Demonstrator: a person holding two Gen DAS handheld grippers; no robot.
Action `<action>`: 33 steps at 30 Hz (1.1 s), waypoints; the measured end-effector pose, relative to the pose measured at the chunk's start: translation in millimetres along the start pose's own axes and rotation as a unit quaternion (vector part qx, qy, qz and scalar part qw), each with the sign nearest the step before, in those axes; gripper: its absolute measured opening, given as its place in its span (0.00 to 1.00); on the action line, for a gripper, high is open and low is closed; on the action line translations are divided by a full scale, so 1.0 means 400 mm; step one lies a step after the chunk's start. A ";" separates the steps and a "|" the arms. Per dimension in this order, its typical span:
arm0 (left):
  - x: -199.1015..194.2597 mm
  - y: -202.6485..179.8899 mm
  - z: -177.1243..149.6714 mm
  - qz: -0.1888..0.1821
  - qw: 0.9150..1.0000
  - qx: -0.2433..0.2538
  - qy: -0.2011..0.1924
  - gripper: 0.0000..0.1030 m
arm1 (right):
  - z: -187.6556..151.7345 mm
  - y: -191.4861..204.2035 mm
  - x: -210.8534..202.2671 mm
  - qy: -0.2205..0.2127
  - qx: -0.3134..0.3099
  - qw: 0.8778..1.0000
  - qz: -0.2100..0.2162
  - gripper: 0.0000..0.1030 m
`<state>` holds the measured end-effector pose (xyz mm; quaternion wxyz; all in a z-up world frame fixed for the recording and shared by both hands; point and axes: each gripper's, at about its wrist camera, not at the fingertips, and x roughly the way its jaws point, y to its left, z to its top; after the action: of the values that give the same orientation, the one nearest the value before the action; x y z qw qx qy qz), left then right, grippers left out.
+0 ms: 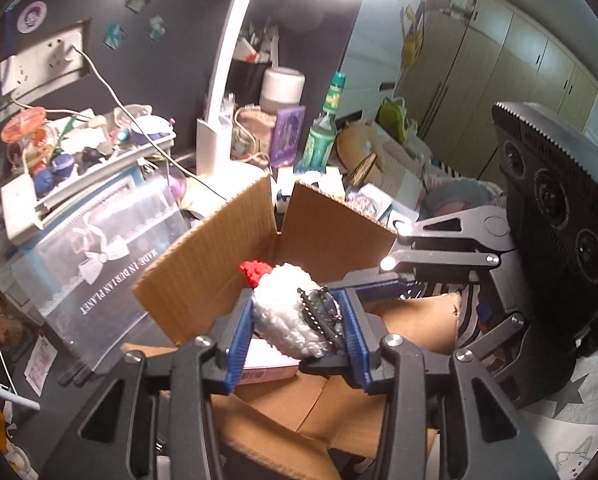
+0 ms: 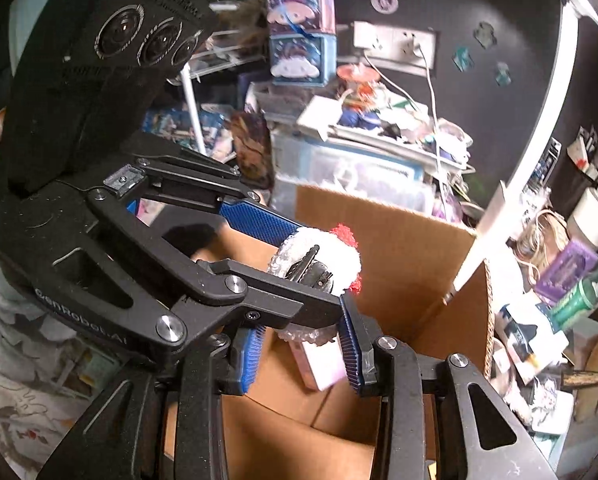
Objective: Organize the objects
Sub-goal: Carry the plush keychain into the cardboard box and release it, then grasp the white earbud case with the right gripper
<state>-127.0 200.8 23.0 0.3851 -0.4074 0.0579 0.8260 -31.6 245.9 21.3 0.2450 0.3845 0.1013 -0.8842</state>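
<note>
Currently your left gripper [image 1: 295, 320] clamps the white crocheted toy [image 1: 287, 312] directly above the open cardboard box [image 1: 203, 248]; right gripper [image 2: 303, 348] stands unclenched, empty, beside it.

Two black handheld grippers w/ blue ribbed finger pads.
Left gripper [image 1: 297, 330]: matte black linkage arms w/ triangular cut-outs, silver round screws at pivots, blue pads [image 1: 235, 344] w/ fine ridges. Seen from the right wrist cam, its body carries a black housing w/ 3 round lenses in a row & white "GenRobot.AI" lettering. Right gripper [image 2: 303, 354]: same build, black arms, silver screws, blue ribbed pads [image 2: 351, 350].
</note>
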 end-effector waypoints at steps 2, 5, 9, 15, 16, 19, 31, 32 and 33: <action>0.006 -0.007 0.002 0.015 1.000 0.006 0.003 0.54 | -0.005 0.000 0.005 0.010 -0.005 1.000 -0.024 0.48; -0.015 -0.013 0.004 0.036 0.999 0.016 -0.011 0.72 | -0.009 0.006 0.001 0.008 -0.020 0.998 -0.060 0.54; -0.077 -0.005 -0.008 0.041 0.998 0.016 -0.036 0.73 | -0.011 0.013 -0.017 -0.005 -0.016 0.999 -0.051 0.54; -0.225 0.042 -0.082 0.077 0.993 -0.006 -0.093 0.79 | 0.014 0.105 -0.048 -0.049 -0.037 0.998 0.002 0.54; -0.246 0.051 -0.100 0.084 0.991 -0.011 -0.100 0.80 | 0.020 0.138 -0.052 -0.058 -0.046 0.997 0.017 0.54; -0.311 0.084 -0.171 0.117 0.986 -0.028 -0.118 0.81 | 0.040 0.225 -0.048 -0.072 -0.070 0.994 0.052 0.54; -0.411 0.211 -0.487 0.190 0.963 -0.117 -0.150 0.90 | -0.004 0.438 0.218 0.023 -0.064 0.984 0.164 0.54; -0.409 0.216 -0.508 0.192 0.963 -0.118 -0.149 0.90 | -0.012 0.437 0.243 0.032 -0.056 0.986 0.154 0.54; -0.410 0.218 -0.526 0.196 0.962 -0.119 -0.149 0.90 | -0.017 0.433 0.269 0.038 -0.052 0.988 0.138 0.54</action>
<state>6.6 -42.7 -17.3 0.1690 -0.3038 -0.0202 0.9374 -1.4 61.3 -60.3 0.3800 0.4145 0.1023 -0.8206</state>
